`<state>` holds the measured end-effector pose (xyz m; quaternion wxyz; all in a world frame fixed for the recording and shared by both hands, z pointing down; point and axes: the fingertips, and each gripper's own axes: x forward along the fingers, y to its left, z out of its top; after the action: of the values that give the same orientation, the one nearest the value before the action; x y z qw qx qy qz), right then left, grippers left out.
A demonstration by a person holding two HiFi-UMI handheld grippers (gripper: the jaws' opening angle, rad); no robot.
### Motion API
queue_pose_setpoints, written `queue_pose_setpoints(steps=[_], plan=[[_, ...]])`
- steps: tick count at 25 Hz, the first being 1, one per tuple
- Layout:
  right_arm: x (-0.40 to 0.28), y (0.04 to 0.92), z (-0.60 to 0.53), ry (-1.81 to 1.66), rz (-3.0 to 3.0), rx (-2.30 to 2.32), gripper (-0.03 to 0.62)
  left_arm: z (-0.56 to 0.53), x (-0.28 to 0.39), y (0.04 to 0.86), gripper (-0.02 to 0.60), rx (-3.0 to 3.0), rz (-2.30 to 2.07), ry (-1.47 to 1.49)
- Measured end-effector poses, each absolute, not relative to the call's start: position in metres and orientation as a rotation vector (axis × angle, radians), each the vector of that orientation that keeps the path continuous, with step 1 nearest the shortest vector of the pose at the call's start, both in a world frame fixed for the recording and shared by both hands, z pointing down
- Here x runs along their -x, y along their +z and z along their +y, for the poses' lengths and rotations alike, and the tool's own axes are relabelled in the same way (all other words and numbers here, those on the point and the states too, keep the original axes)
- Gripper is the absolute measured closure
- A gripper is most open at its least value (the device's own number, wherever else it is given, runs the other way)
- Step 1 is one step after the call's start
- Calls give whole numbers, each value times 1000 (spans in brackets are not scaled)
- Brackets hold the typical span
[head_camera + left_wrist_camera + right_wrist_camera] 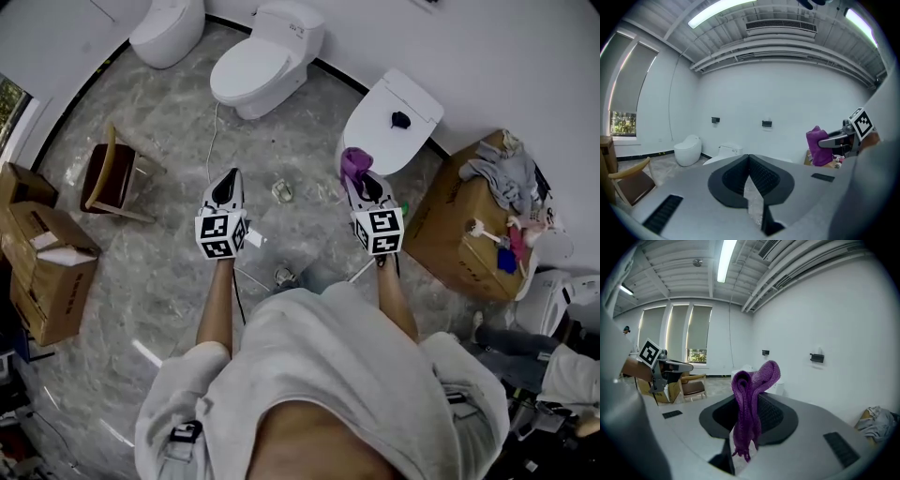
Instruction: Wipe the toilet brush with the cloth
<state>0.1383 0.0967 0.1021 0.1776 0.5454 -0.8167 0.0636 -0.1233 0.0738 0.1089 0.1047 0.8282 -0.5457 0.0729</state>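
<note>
Left: my left tongs [228, 180] pressed together, empty | Right: my right tongs [364, 187] pinching a purple cloth [353, 161] | Toilet [392, 120] at one o'clock from cloth.

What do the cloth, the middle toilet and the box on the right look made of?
The cloth: purple knit or microfibre fabric, matte; ribbed weave and limp folds show. The toilet: probably white glazed ceramic; smooth, glossy. The box: brown cardboard, matte; flat panels, sharp edges.

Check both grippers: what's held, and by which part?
Right gripper clamps the purple cloth mid-length; a fold rises past the jaws, the ends hang below. Left gripper: shut, empty.
</note>
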Motion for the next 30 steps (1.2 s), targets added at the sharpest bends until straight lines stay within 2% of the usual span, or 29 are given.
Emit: queue_pose_setpoints(steps=[14,30], plan=[[-144,137,7,287,-2333,-1523,480,-7,104,136,563,-2408,-1571,322],[-153,140,-137,319,-2451,-1411,480,-115,95,119,563,-2335,-1713,393]])
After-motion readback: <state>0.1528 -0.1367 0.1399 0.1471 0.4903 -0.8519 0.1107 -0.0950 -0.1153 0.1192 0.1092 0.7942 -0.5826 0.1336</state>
